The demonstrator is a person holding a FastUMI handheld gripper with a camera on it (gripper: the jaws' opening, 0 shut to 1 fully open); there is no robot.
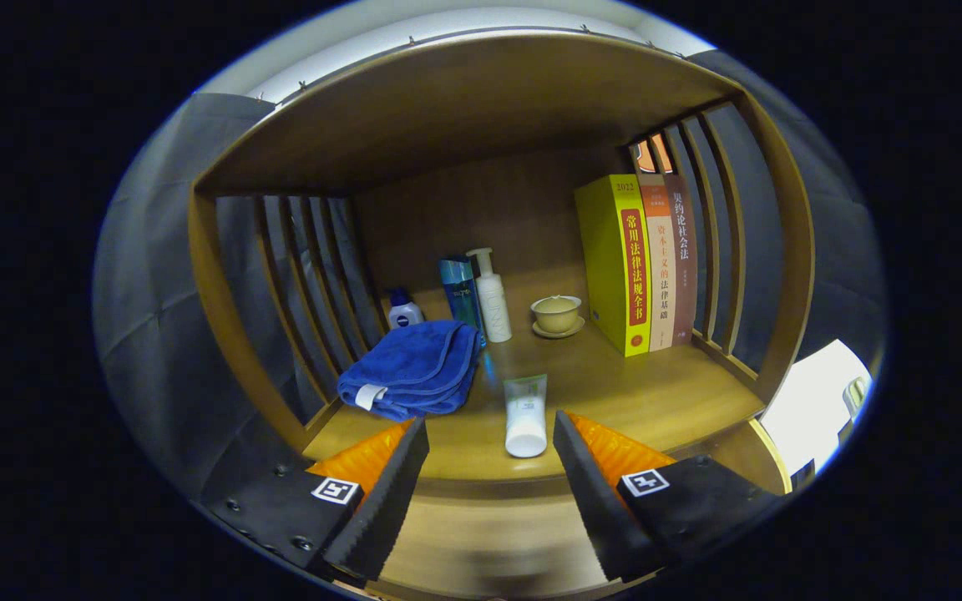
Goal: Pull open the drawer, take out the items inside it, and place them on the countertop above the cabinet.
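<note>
My gripper (489, 434) is open, its two black fingers spread wide at the front edge of the wooden countertop (656, 392). A small white tube (525, 415) lies on the countertop between the fingertips, cap toward me, touched by neither finger. A folded blue towel (412, 367) rests on the countertop just beyond the left finger. Below the countertop edge a blurred wooden surface (489, 542) shows between the fingers; I cannot tell whether it is the drawer.
At the back of the shelf stand a small white bottle with a blue cap (404, 310), a blue bottle (459, 292), a white pump bottle (493, 296) and a lidded cup on a saucer (557, 315). Three upright books (644, 263) lean at the right. Slatted wooden sides (314, 275) close in both ends.
</note>
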